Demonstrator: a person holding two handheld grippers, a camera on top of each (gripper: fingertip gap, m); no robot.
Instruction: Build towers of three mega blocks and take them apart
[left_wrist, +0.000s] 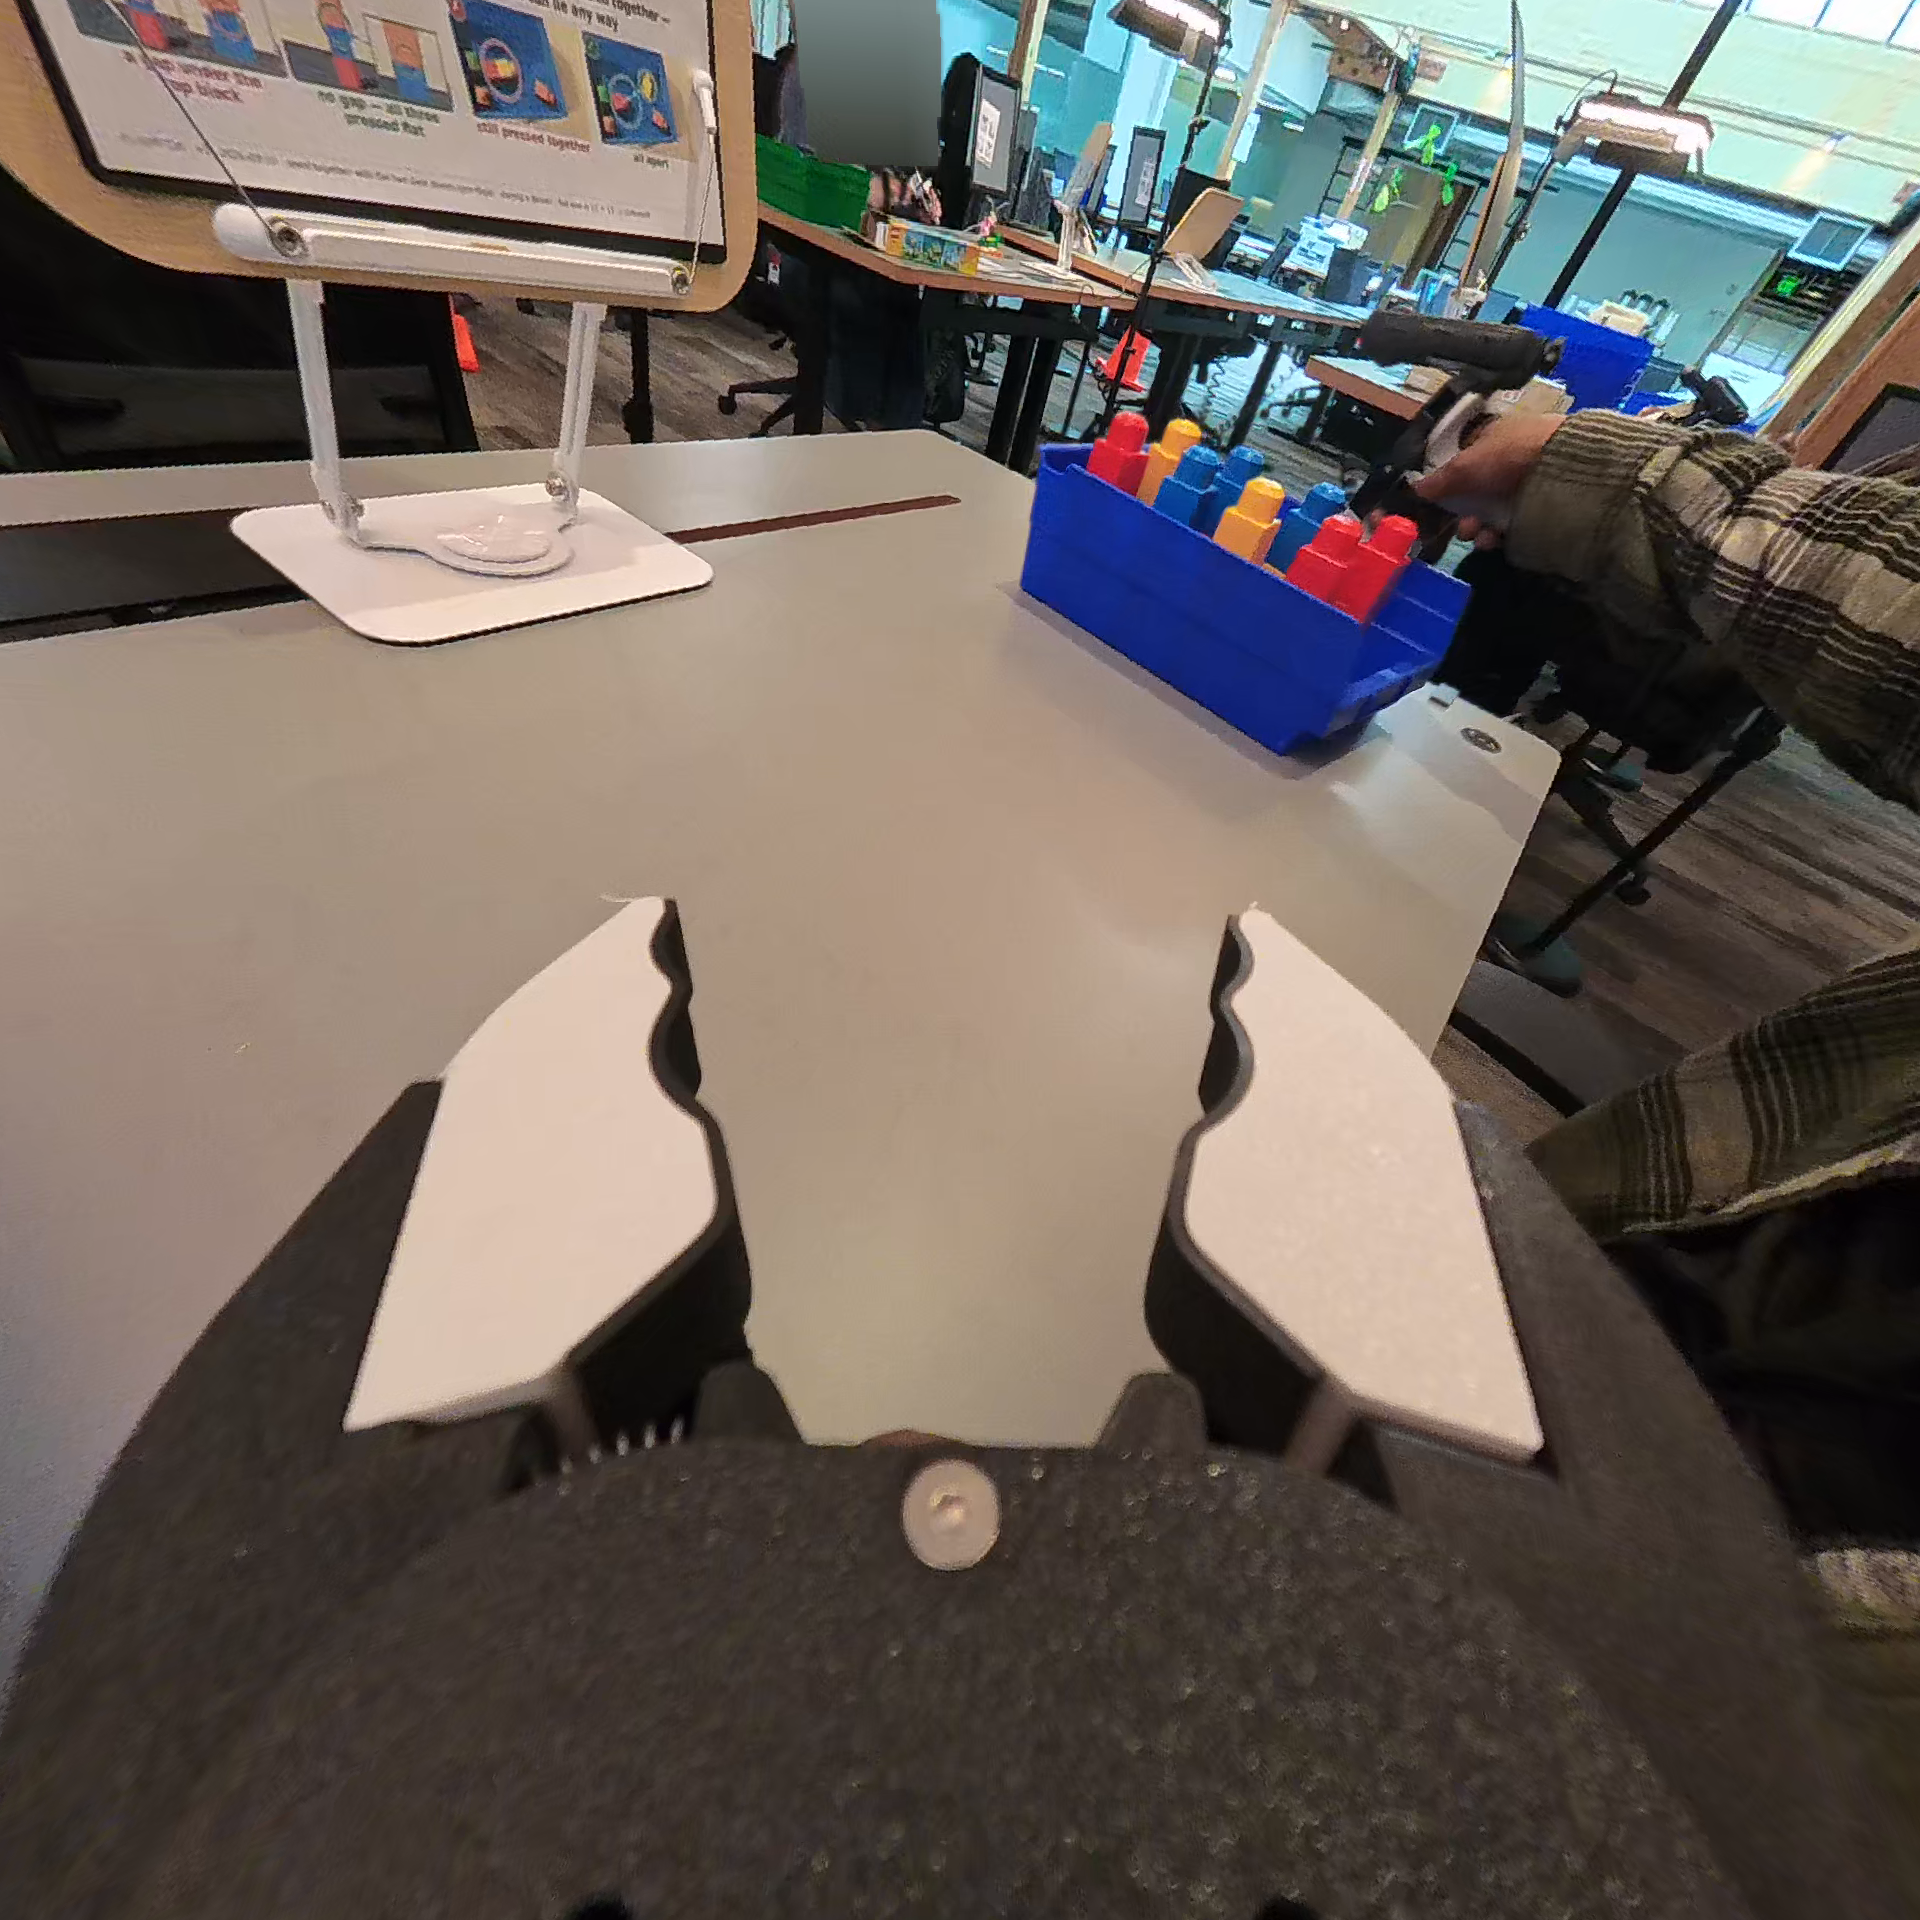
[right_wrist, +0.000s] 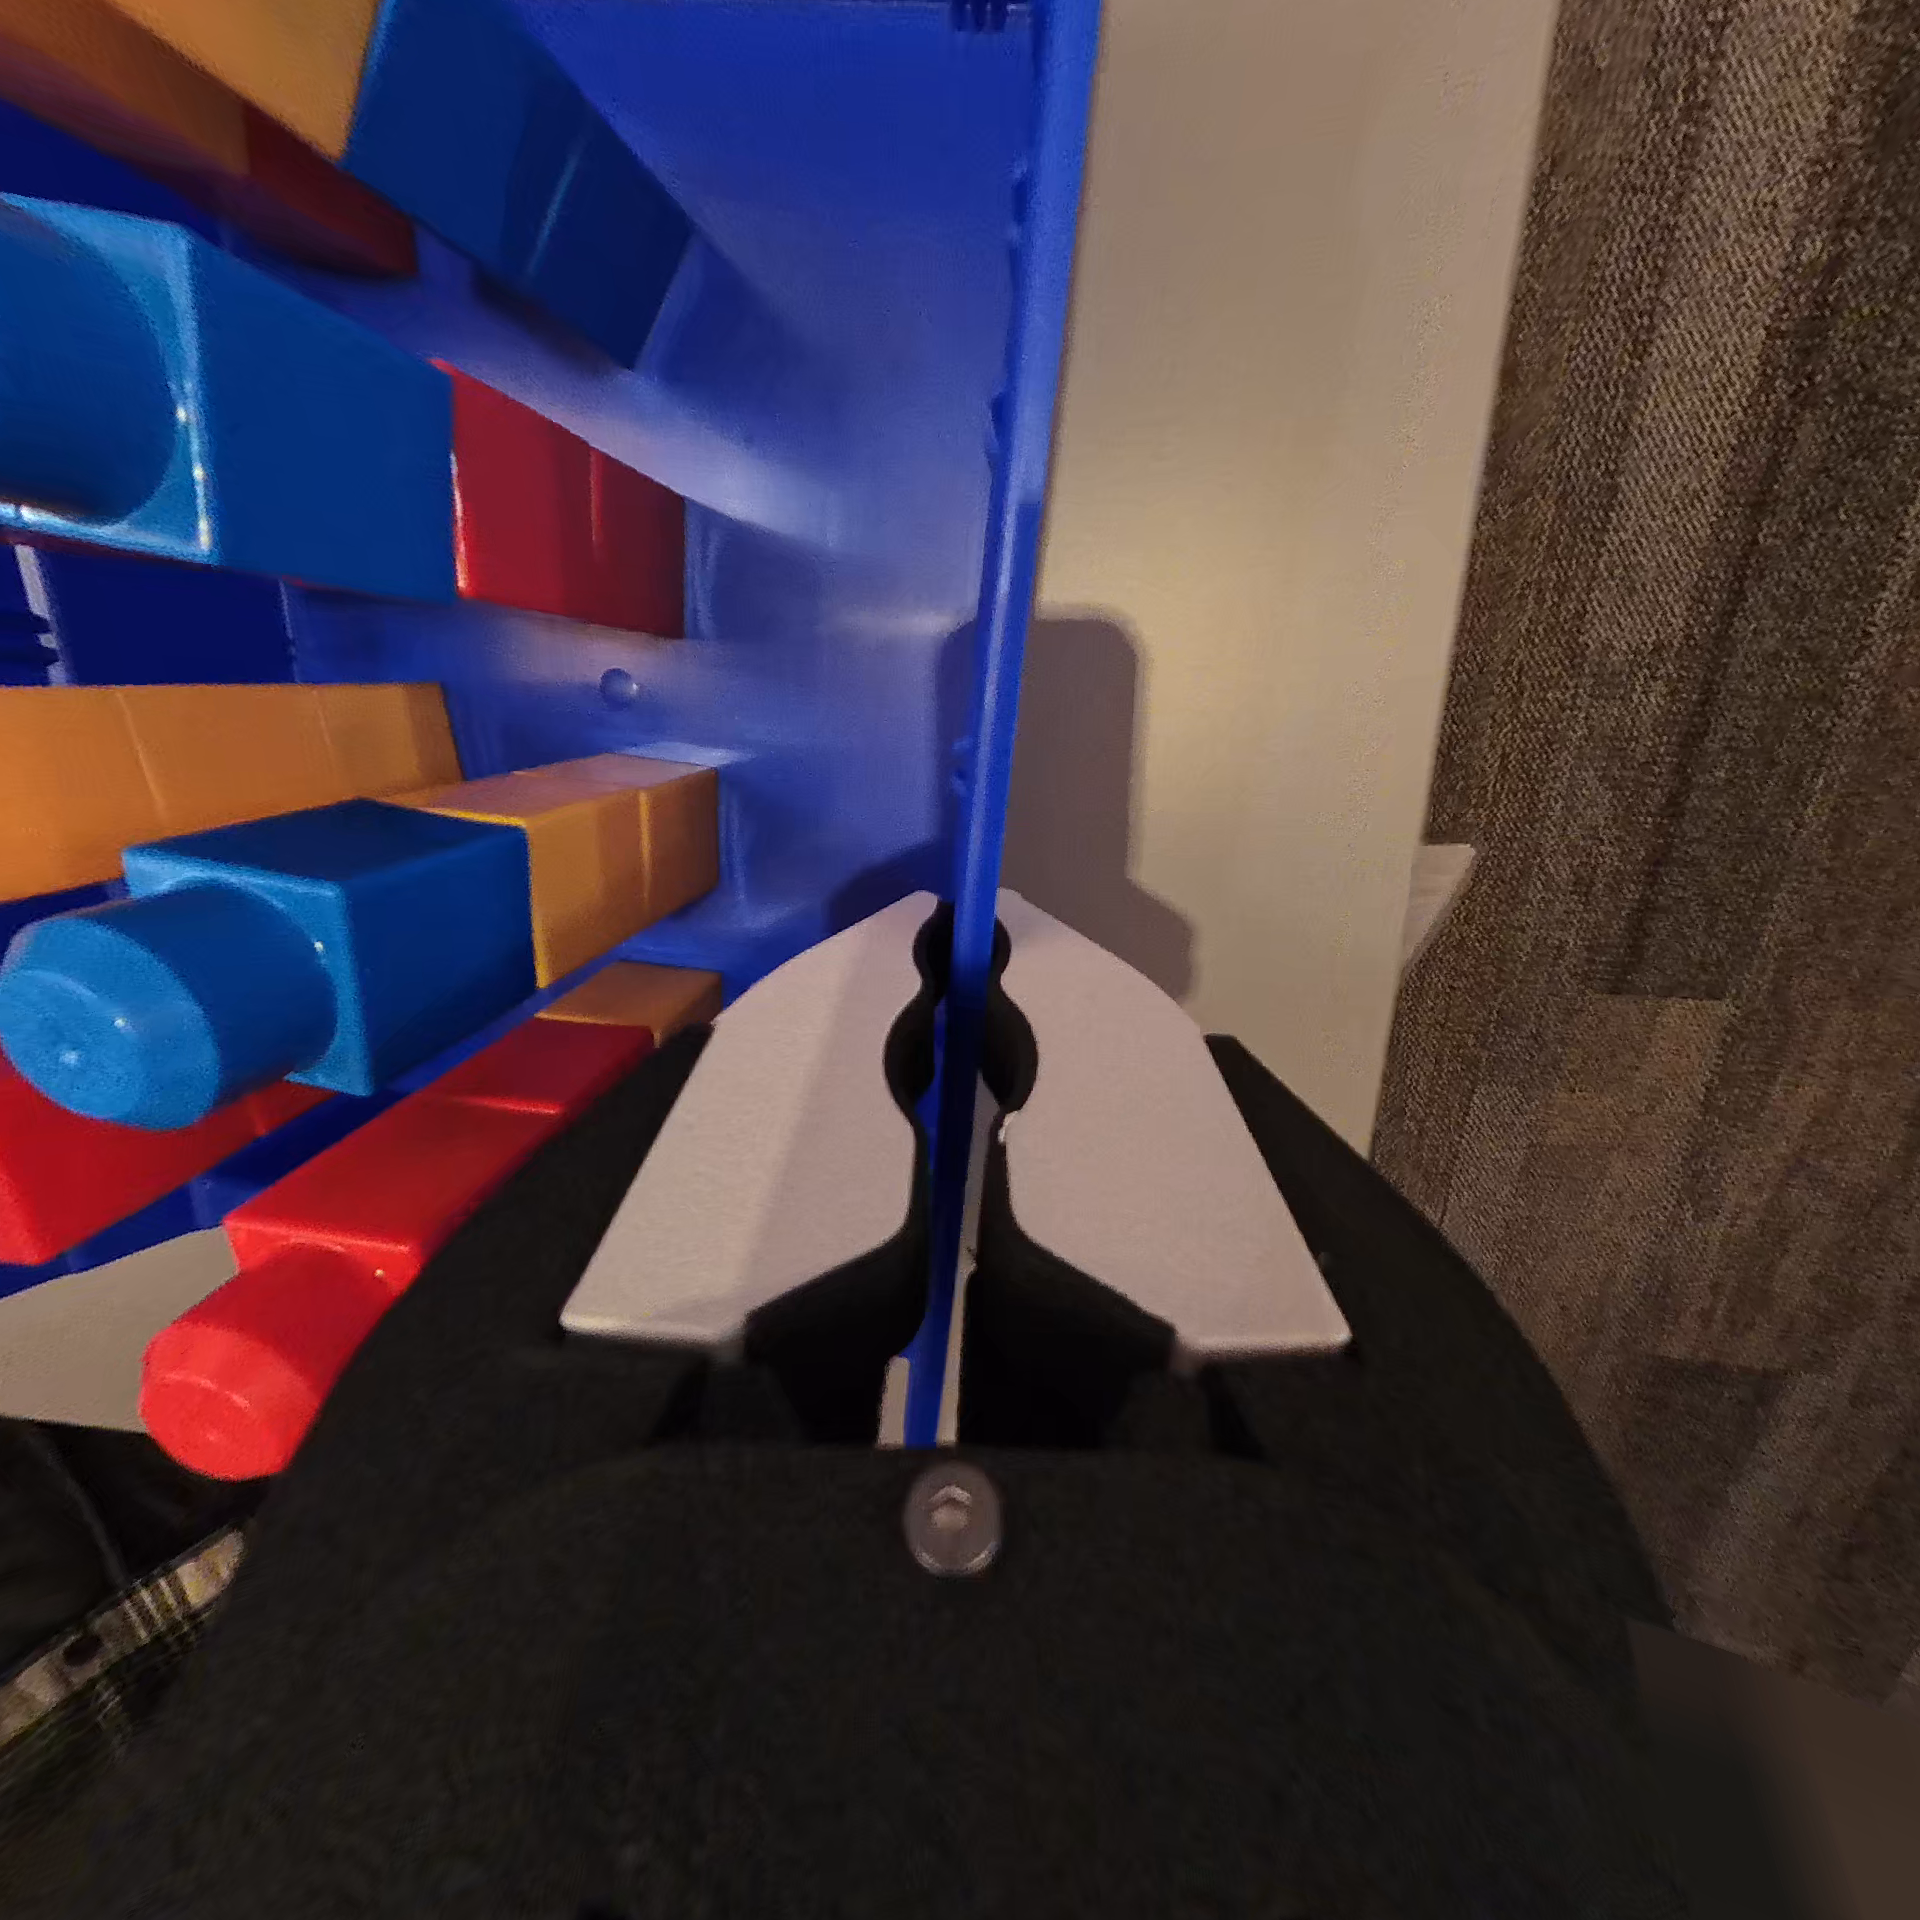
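Observation:
A blue bin (left_wrist: 1226, 623) stands at the table's far right and holds several red, yellow and blue block towers (left_wrist: 1247, 509). My right gripper (right_wrist: 966, 925) is shut on the bin's thin blue wall (right_wrist: 1013, 520), one pad on each side. Inside the bin beside it lie a blue-on-yellow tower (right_wrist: 343, 935) and a red tower (right_wrist: 343, 1247). In the left wrist view the right gripper (left_wrist: 1403, 499) shows at the bin's far corner, held by a hand in a plaid sleeve. My left gripper (left_wrist: 951, 914) is open and empty over bare grey table (left_wrist: 727, 779).
A white stand (left_wrist: 468, 561) with an instruction board (left_wrist: 395, 114) sits at the table's back left. The table's right edge (left_wrist: 1496, 883) drops to the floor beside the bin. Other desks and chairs stand behind. Some 70 cm of space lies between my two pairs of fingers.

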